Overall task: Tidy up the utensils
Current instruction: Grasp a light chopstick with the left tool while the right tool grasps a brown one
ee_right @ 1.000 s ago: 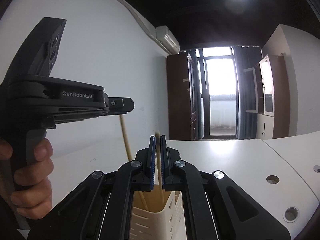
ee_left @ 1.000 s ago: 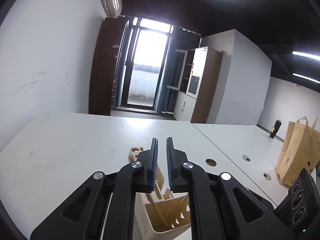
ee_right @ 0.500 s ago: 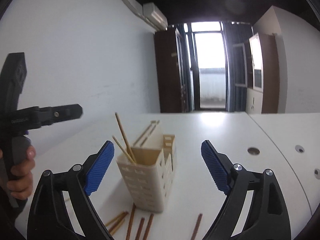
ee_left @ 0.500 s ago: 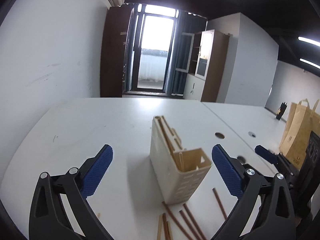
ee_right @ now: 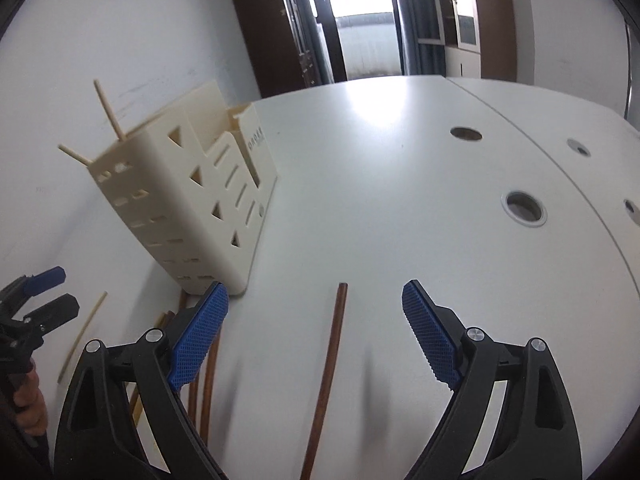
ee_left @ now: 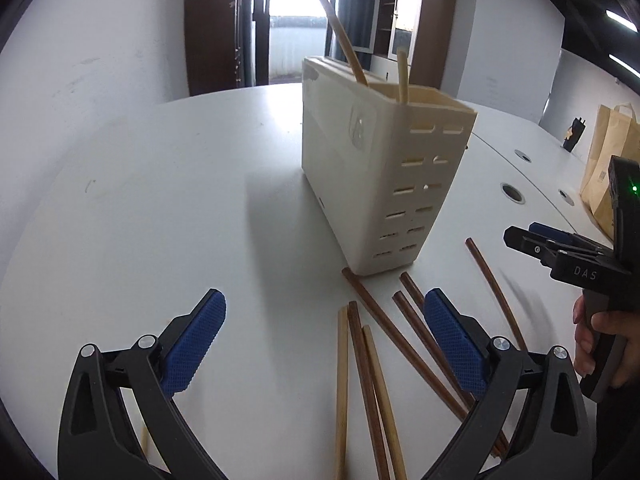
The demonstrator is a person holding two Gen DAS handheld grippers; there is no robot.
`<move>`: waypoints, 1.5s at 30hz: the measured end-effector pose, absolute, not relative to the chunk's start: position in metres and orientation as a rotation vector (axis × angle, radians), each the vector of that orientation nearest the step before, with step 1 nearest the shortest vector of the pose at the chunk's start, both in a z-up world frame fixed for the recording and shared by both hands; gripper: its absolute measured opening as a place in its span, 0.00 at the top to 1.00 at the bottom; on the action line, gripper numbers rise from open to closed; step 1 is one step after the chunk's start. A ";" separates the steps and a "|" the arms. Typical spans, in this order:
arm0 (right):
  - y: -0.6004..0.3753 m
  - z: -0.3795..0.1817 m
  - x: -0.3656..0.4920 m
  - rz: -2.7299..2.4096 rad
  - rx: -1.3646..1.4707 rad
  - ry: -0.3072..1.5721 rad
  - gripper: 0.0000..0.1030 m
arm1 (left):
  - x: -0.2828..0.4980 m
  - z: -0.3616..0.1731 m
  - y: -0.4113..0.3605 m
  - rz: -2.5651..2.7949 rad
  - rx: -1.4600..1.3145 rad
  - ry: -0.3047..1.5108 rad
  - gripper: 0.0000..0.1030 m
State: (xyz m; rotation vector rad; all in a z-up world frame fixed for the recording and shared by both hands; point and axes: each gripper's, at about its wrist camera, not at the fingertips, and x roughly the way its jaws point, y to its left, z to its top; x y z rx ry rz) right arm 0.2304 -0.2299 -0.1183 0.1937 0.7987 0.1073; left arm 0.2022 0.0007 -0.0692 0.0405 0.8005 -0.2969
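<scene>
— Two pale chopsticks (ee_left: 344,40) stand tilted in the cream slotted utensil caddy (ee_left: 372,168), logged as stowed. What is loose?

— Item: a cluster of dark brown and pale chopsticks (ee_left: 372,360) flat on the white table (ee_left: 160,200), at 6 o'clock from the caddy, the nearest tips almost at its base. Item: one lone brown chopstick (ee_right: 328,364), apart from the cluster, toward 4 o'clock of the caddy in the left wrist view.

— Grippers?

— Left gripper (ee_left: 324,344): jaws spread wide, nothing between the blue pads, angled down over the cluster. Right gripper (ee_right: 316,332): jaws likewise wide and empty, with the lone brown chopstick running up between them, untouched.

— Step in hand?

— By my reading, the reach for the next pickup; most of the lot remains unsorted.

— Requirements for the next move?

— Each gripper should descend until the pads straddle a single stick, then close squarely across it. For the left, the sticks lie crossed and touching, so isolating one is the difficulty. The right has a clear target. Thin round sticks may roll or pivot when pinched flat.
</scene>
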 end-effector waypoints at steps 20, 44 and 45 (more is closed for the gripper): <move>-0.214 -0.154 0.236 0.084 0.075 0.893 0.65 | 0.221 -0.133 -0.017 -0.322 0.166 0.950 0.39; -0.215 -0.151 0.242 0.093 0.063 0.898 0.88 | 0.213 -0.127 -0.014 -0.269 0.242 0.901 0.93; -0.216 -0.152 0.242 0.096 0.073 0.898 0.89 | 0.214 -0.129 -0.016 -0.265 0.257 0.898 0.93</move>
